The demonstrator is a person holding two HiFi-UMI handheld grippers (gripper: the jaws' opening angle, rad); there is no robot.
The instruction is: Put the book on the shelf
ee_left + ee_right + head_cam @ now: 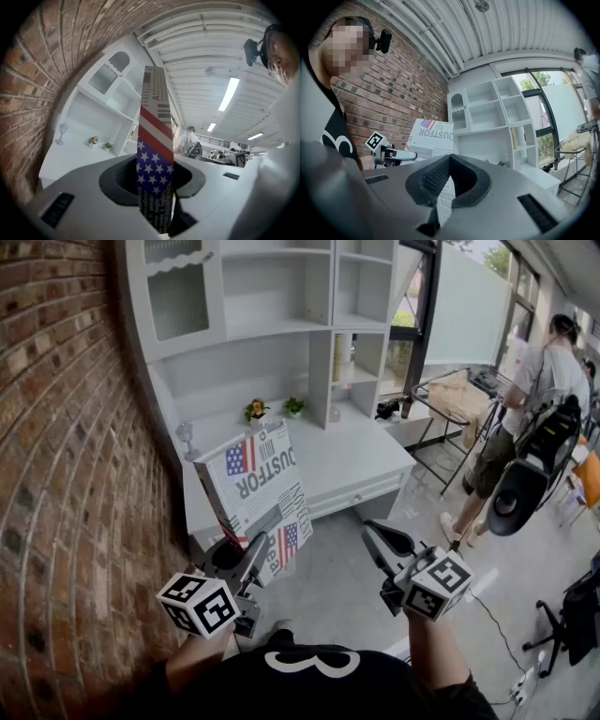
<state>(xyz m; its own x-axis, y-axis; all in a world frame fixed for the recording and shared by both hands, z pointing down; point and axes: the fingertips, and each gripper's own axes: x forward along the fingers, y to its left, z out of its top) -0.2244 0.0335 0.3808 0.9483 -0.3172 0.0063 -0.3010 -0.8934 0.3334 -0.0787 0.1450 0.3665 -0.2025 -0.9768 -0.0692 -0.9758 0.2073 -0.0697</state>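
The book [251, 486], a large flat one with a stars-and-stripes cover and bold print, stands tilted upright in front of the white desk [352, 460]. My left gripper [255, 549] is shut on its lower edge. In the left gripper view the book [153, 136] rises edge-on between the jaws. The white shelf unit [272, 296] stands behind the desk with open compartments. My right gripper [380, 542] hovers to the right of the book, apart from it, jaws shut with nothing between them. The right gripper view shows the book [432, 137] to the left of the shelf unit [492, 112].
A brick wall [66, 427] runs close along the left. Two small potted plants [255, 410] and a glass [186, 435] sit at the desk's back. A person [544, 381] stands at the right by a folding table [459, 395]. A dark chair [574, 620] is at the lower right.
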